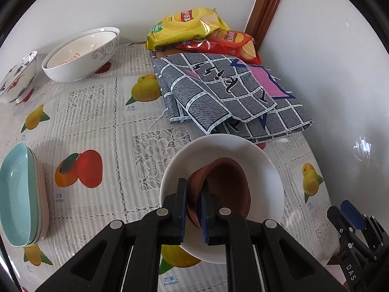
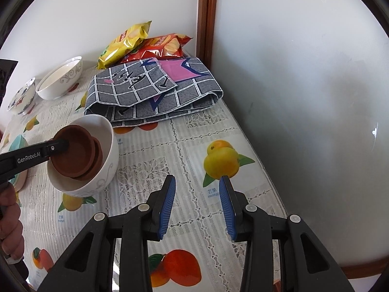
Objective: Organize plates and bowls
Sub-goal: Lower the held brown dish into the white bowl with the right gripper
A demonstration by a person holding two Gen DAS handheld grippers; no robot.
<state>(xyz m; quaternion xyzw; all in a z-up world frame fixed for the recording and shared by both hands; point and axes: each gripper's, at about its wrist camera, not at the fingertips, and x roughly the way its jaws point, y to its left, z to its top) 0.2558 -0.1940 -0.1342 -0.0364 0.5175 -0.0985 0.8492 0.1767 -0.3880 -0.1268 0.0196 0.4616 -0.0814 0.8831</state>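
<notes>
My left gripper (image 1: 193,209) has its jaws clamped on the near rim of the brown bowl (image 1: 226,185) nested in the white bowl (image 1: 272,170) on the table (image 2: 194,146), while rightward my right gripper (image 2: 198,205) hangs with jaws apart.

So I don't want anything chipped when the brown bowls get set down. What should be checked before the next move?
1. Left gripper clamped on brown bowls rim: ok.
2. Brown bowls over the white bowl, not its rim: ok.
3. Brown bowls seated at the bottom: cannot tell.
4. Right gripper open, clear of the white bowl: ok.
5. Folded cloth apart from the white bowl: ok.
</notes>
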